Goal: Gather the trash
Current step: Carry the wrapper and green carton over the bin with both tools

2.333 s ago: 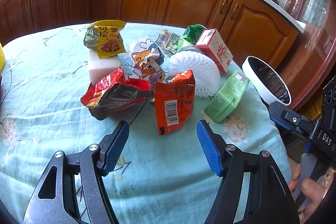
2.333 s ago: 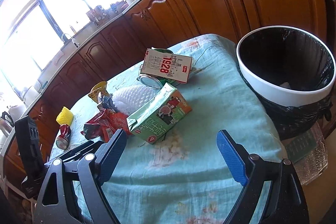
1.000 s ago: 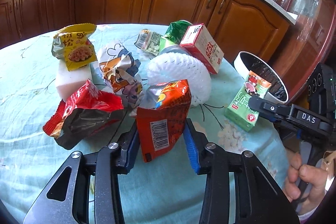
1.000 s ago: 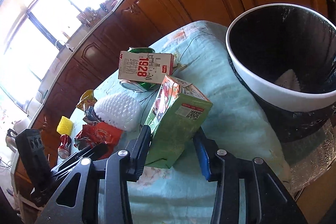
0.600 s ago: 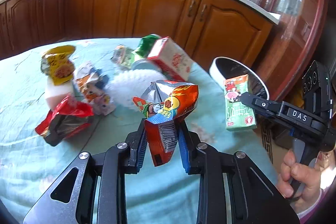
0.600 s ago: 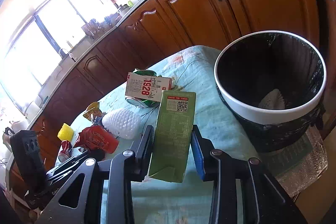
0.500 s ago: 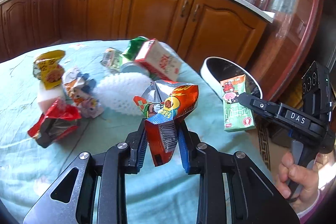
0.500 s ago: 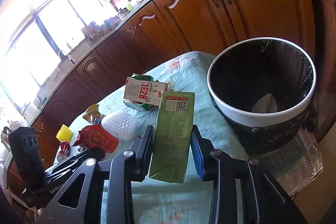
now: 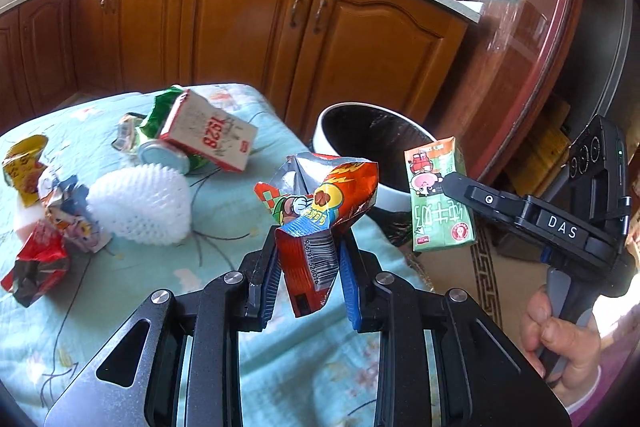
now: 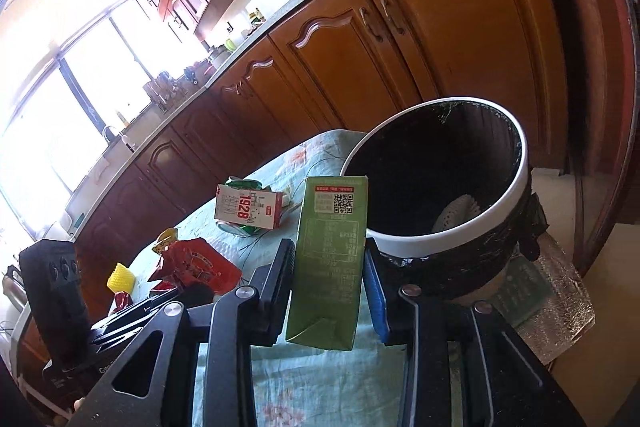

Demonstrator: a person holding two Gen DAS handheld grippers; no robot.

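Observation:
My left gripper is shut on a red-orange snack bag and holds it above the table near its right edge. My right gripper is shut on a green drink carton, held upright in the air beside the bin; the carton also shows in the left wrist view. The white-rimmed trash bin with a black liner stands off the table's right edge and also shows in the left wrist view. A white foam piece lies inside it.
On the teal tablecloth lie a red-and-white "1928" carton, a green can, a white foam net, a red bag, a cartoon wrapper and a yellow bag. Wooden cabinets stand behind.
Both grippers closed on their items, lifted them off the table and carried them right toward the bin. The bin now looks nearer in both views.

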